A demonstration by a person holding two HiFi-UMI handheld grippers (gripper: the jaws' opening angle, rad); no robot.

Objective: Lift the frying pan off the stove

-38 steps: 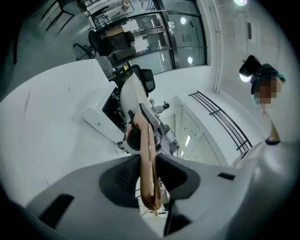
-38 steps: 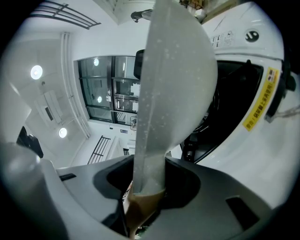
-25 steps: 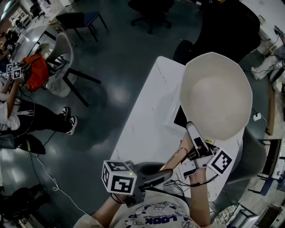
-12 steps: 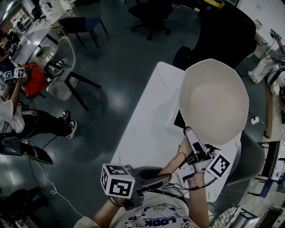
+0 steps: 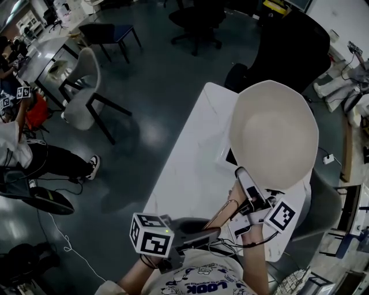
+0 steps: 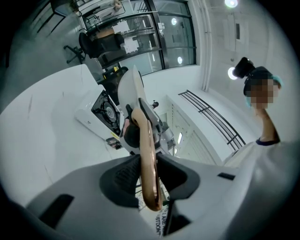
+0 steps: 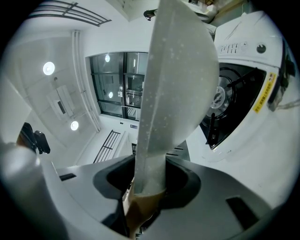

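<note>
The frying pan (image 5: pixel 274 135), cream inside, hangs in the air over the white table (image 5: pixel 190 167), held by its handle with both grippers. Below it, partly hidden, is the white stove (image 5: pixel 222 154) with its dark burner (image 7: pixel 229 91). My left gripper (image 5: pixel 202 233) is shut on the copper-brown end of the handle (image 6: pixel 147 154). My right gripper (image 5: pixel 243 174) is shut on the pale handle neck (image 7: pixel 150 164) next to the pan body (image 7: pixel 180 79). In the left gripper view the pan (image 6: pixel 132 89) stands edge-on above the stove (image 6: pixel 105 111).
Cables (image 5: pixel 245 227) lie on the near end of the table. On the dark floor to the left stand a white chair (image 5: pixel 83 86) and a dark chair (image 5: pixel 106 31); a seated person (image 5: pixel 34 155) is at the far left. A black office chair (image 5: pixel 199 14) stands behind.
Both grippers keep their hold on the handle. The pan has drifted slightly nearer and to the left in the head view.
</note>
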